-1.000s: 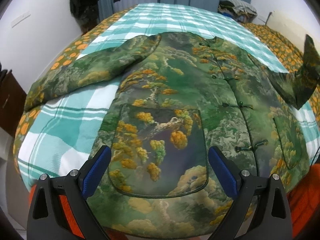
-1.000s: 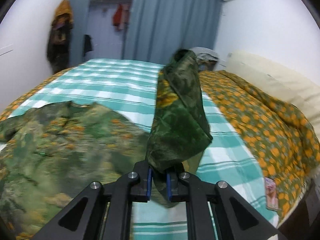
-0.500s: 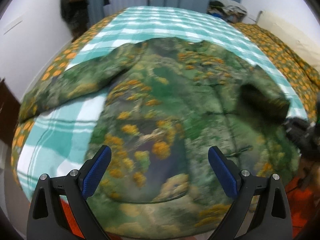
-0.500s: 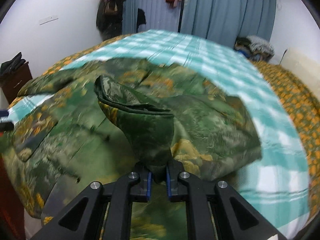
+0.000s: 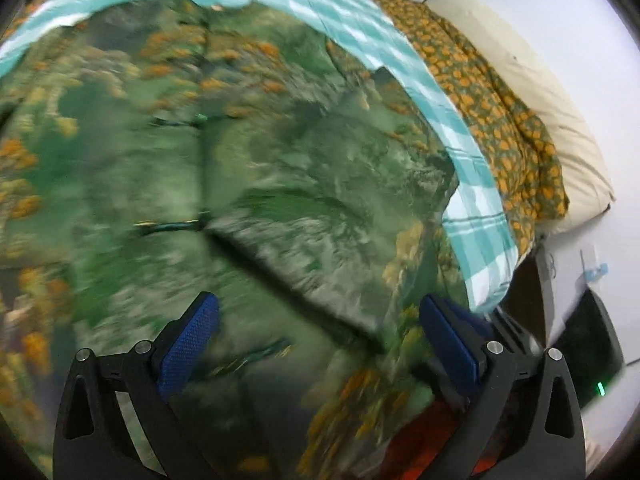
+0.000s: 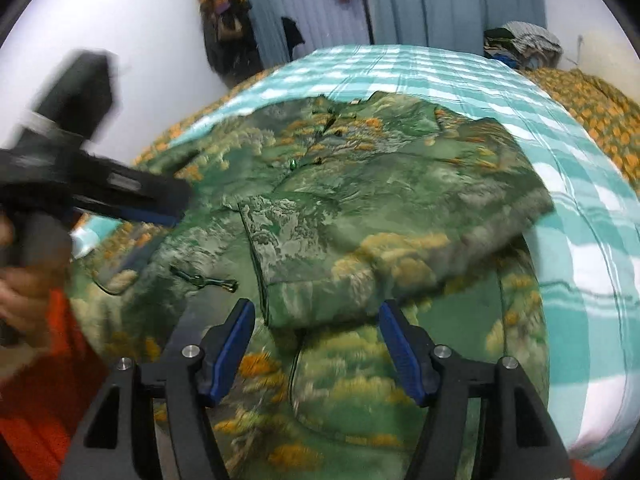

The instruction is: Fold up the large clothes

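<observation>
A large green jacket (image 6: 360,208) with an orange and yellow landscape print lies spread on the bed; it also fills the left wrist view (image 5: 200,160), blurred. Its right sleeve (image 6: 400,216) is folded across the front, the cuff end lying just ahead of my right gripper (image 6: 316,344), which is open and empty above the hem. My left gripper (image 5: 316,336) is open and empty over the jacket's lower right part. The left gripper also shows in the right wrist view (image 6: 132,200) at the left, above the jacket.
A teal checked sheet (image 6: 580,208) covers the bed over an orange-flowered quilt (image 5: 500,120). A cream pillow (image 5: 560,120) lies at the bed's right side. Clothes hang on the far wall (image 6: 224,20) by blue curtains (image 6: 440,0). A dark device with a green light (image 5: 596,364) stands beside the bed.
My right gripper carried the sleeve left across the jacket, laid it on the front and opened. My left gripper swung to the right over the jacket.
</observation>
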A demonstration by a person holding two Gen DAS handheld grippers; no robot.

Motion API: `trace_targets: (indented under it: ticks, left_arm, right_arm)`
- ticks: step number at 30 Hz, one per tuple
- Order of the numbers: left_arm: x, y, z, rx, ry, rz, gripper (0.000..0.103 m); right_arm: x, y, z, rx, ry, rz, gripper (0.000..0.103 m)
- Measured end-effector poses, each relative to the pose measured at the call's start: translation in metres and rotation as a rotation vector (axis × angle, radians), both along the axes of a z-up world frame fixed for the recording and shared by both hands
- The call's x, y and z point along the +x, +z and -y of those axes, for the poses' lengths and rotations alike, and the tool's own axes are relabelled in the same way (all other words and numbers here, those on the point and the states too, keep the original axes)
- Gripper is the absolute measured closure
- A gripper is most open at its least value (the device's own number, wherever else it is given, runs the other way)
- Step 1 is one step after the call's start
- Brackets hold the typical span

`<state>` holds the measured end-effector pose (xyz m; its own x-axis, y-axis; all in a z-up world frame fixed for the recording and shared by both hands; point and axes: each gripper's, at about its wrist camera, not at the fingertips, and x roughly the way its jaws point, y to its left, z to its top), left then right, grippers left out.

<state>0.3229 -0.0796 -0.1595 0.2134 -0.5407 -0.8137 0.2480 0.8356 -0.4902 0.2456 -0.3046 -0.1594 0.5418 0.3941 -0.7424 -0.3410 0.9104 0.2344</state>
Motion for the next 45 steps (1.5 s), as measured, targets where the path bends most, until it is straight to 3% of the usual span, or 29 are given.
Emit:
trace_targets:
  ticks: [5,6,8,9,13,16,19,23,29,34,36,41,45]
  left_arm:
    - [0.007,-0.016,0.018,0.040,0.076,-0.037,0.038]
    - [0.007,-0.017,0.021,0.058,0.082,-0.033,0.057]
    - [0.007,-0.017,0.025,0.111,0.070,-0.033,0.086]
    - [0.007,-0.017,0.024,0.103,0.062,-0.037,0.092]
    - [0.005,0.000,0.013,0.091,0.062,-0.003,0.096]
    - [0.012,0.021,0.007,0.129,0.054,0.071,0.096]
    - [0.037,0.038,-0.008,0.197,0.069,0.148,0.096]
    - [0.081,0.040,-0.039,0.242,0.123,0.161,0.096]
    - [0.132,0.025,-0.059,0.329,0.157,0.212,0.096]
    - [0.148,0.002,-0.054,0.368,0.169,0.223,0.096]
    - [0.149,-0.010,-0.056,0.381,0.171,0.214,0.096]
    - [0.143,-0.042,-0.063,0.379,0.169,0.186,0.094]
    - [0.140,-0.051,-0.061,0.394,0.161,0.208,0.093]
  right_arm:
    - [-0.016,0.003,0.017,0.008,-0.042,0.059,0.037]
    - [-0.016,0.002,0.018,0.007,-0.049,0.066,0.037]
    - [-0.018,-0.001,0.022,0.003,-0.064,0.077,0.037]
    - [-0.018,-0.002,0.024,0.001,-0.070,0.080,0.037]
    - [-0.014,-0.003,0.028,0.010,-0.097,0.081,0.037]
    - [-0.010,0.000,0.034,0.030,-0.124,0.084,0.037]
    - [-0.001,0.003,0.043,0.037,-0.152,0.083,0.037]
    - [0.031,0.004,0.064,0.013,-0.204,0.042,0.037]
    - [0.130,0.013,0.083,-0.063,-0.229,-0.019,0.040]
    - [0.195,-0.005,0.071,-0.078,-0.191,-0.063,0.046]
    - [0.207,-0.018,0.058,-0.102,-0.162,-0.073,0.046]
    - [0.225,-0.071,0.043,-0.165,-0.132,-0.214,0.046]
    - [0.234,-0.076,0.035,-0.204,-0.101,-0.265,0.046]
